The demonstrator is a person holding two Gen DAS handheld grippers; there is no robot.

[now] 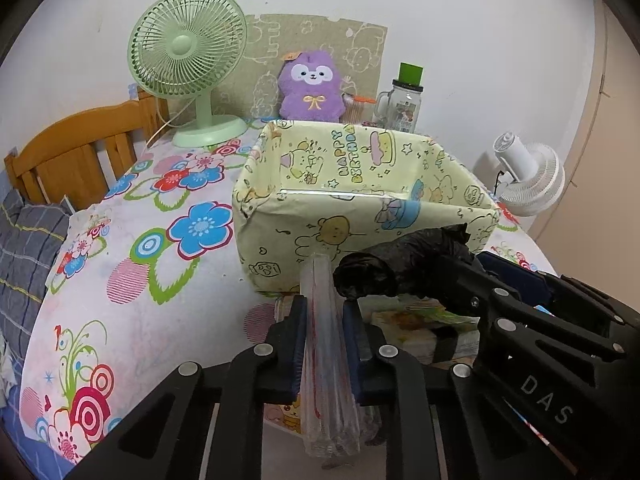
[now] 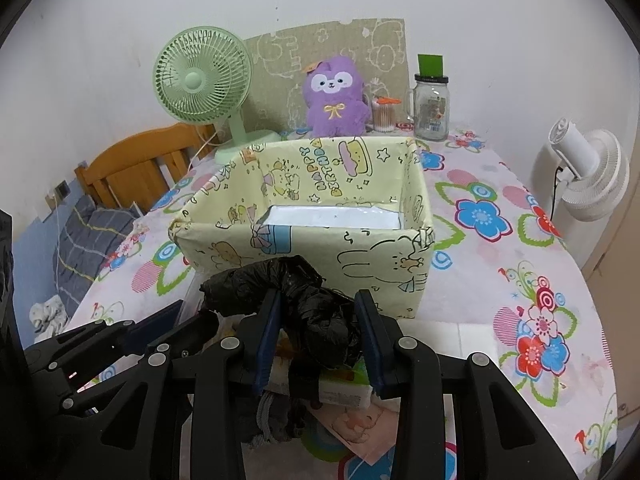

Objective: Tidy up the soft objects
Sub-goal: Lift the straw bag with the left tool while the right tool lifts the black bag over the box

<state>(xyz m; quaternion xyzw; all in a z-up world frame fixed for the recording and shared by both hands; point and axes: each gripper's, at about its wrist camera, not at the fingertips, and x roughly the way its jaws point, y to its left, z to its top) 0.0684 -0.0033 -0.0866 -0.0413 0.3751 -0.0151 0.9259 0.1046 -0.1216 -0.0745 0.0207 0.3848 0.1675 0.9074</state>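
My left gripper (image 1: 325, 308) is shut on a folded clear plastic bag (image 1: 326, 360) that stands up between its blue pads. To its right, my right gripper (image 1: 472, 270) comes in holding a crumpled black plastic bag (image 1: 400, 264). In the right wrist view the right gripper (image 2: 319, 304) is shut on that black plastic bag (image 2: 316, 316), and the left gripper (image 2: 180, 320) sits low on the left. Just beyond both stands an open yellow cartoon-print box (image 1: 320, 236) (image 2: 360, 264). A purple plush toy (image 1: 312, 88) (image 2: 335, 96) sits behind the box against the wall.
Cartoon-print packets (image 1: 420, 320) (image 2: 344, 392) lie under the grippers on the flowered tablecloth (image 1: 160, 240). At the back stand a green fan (image 1: 188, 52), a glass jar (image 1: 400, 104) and a cotton-swab tub (image 2: 384, 114). A white fan (image 2: 588, 176) is right, a wooden bed frame (image 1: 72, 152) left.
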